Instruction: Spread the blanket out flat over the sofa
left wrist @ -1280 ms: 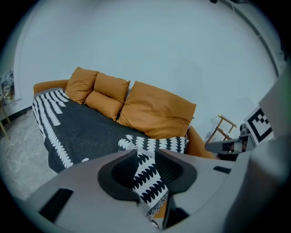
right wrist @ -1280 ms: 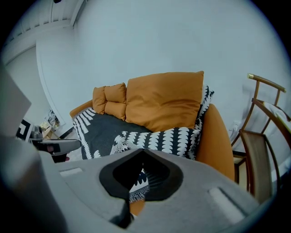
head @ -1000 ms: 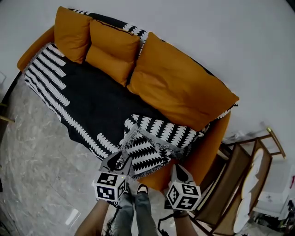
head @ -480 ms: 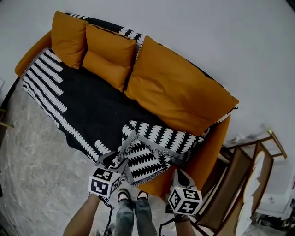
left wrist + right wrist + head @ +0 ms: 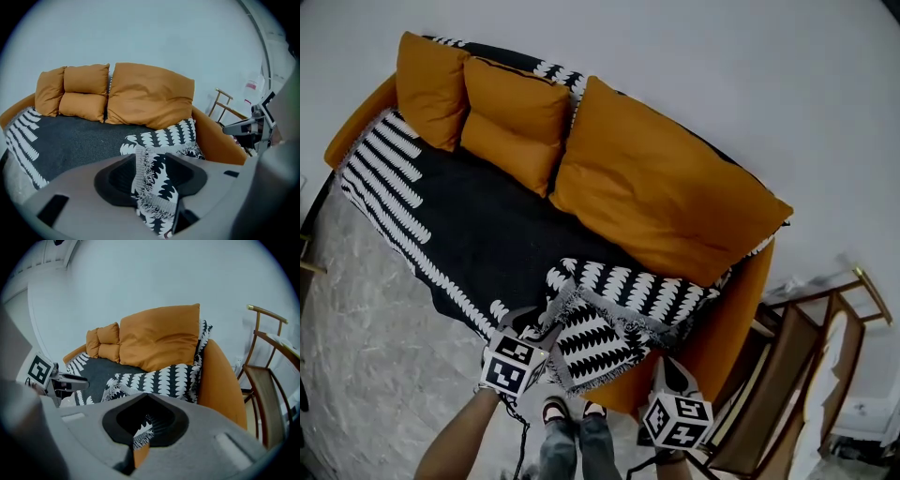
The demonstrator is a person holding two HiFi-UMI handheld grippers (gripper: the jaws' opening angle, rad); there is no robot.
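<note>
The black-and-white patterned blanket (image 5: 478, 220) covers the orange sofa's (image 5: 733, 309) seat. Its front right corner (image 5: 602, 330) lies folded back, with the fringe hanging over the front edge. My left gripper (image 5: 531, 326) is at that fold. Its jaws have just been opening, and the fringed edge (image 5: 154, 183) lies loosely between them (image 5: 152, 176). My right gripper (image 5: 667, 367) hangs low in front of the sofa's right end. Its jaws stand apart (image 5: 146, 423), and only a bit of fringe (image 5: 143, 428) shows through the gap.
Three orange cushions (image 5: 661, 187) lean against the sofa back. A wooden chair (image 5: 792, 370) stands close on the right, also in the right gripper view (image 5: 267, 376). The person's legs and shoes (image 5: 572, 427) are between the grippers on a grey marble floor (image 5: 366, 347).
My left gripper has slid left and down along the sofa front, rolling as it went, and its jaws have widened. The right gripper has sunk slightly.
</note>
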